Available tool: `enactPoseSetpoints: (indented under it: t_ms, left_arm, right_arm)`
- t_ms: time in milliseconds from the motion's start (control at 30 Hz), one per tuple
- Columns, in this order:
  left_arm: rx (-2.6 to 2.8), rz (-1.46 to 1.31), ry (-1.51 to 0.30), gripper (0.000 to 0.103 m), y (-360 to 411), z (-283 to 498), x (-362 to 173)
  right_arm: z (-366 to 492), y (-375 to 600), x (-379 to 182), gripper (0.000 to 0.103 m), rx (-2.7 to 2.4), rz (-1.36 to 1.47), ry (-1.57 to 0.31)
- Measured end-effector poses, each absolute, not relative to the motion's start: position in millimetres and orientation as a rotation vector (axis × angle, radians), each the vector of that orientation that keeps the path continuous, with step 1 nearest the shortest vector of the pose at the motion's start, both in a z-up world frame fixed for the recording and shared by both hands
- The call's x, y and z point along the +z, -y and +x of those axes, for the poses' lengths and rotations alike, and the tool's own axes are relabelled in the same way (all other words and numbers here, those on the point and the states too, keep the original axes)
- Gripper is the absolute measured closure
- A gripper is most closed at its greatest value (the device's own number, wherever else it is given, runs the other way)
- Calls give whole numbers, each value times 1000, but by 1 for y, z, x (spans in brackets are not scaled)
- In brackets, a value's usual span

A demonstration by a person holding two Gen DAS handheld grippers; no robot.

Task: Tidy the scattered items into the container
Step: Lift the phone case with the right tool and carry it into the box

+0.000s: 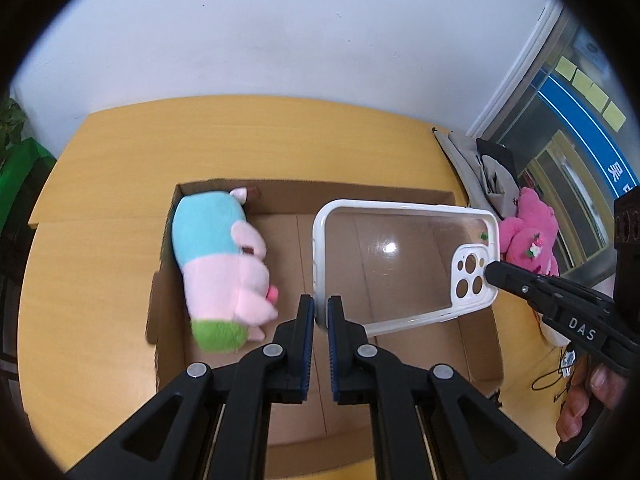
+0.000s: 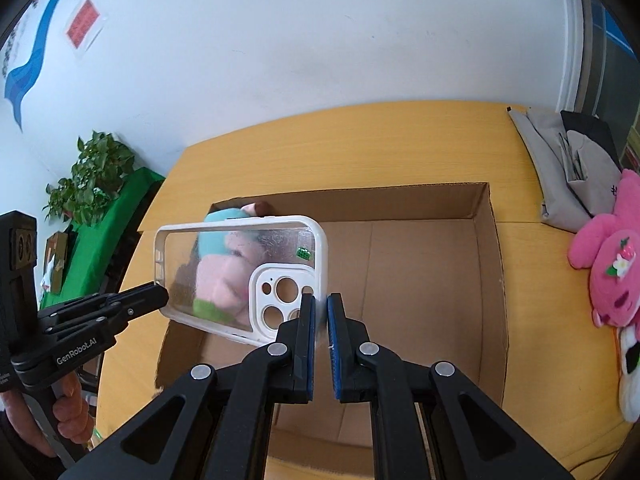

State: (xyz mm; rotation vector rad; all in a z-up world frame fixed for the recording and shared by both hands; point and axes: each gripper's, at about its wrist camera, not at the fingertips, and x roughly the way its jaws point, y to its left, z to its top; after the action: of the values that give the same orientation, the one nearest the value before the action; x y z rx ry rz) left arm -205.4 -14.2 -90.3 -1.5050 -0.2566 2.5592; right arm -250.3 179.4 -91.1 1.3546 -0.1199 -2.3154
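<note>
Clear plastic with a white rim, the phone case (image 1: 404, 264) hangs over the open cardboard box (image 1: 476, 364), and I have both grippers on it: the left gripper (image 1: 321, 314) pinches one short end between its fingers, the right gripper (image 2: 321, 312) pinches the camera end. Inside the box lies a pink-and-blue plush toy (image 1: 224, 264). On the yellow worktop (image 1: 96, 264) beside the box sits a pink plush (image 2: 612, 276).

Looks like an office or institutional room: plain white wall (image 2: 320, 40) with a blue wave graphic (image 2: 28, 64) and a red notice (image 2: 82, 26), glass door (image 1: 576, 128) carrying yellow sticky notes (image 1: 592, 92) and blue signage, wooden table (image 1: 100, 240), potted plant (image 2: 88, 176) on a green-covered stand.
</note>
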Motion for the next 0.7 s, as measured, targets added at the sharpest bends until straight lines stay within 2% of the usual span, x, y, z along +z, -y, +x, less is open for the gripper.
enactPoseSetpoints:
  t_ms: [300, 700]
  left_arm:
    - [2505, -1540, 243, 97, 5, -254, -113]
    - [2455, -1649, 231, 97, -5, -313, -164]
  right_arm:
    - [-288, -187, -125, 97, -2303, 1470, 153]
    - [-345, -178, -167, 97, -2284, 1571, 86]
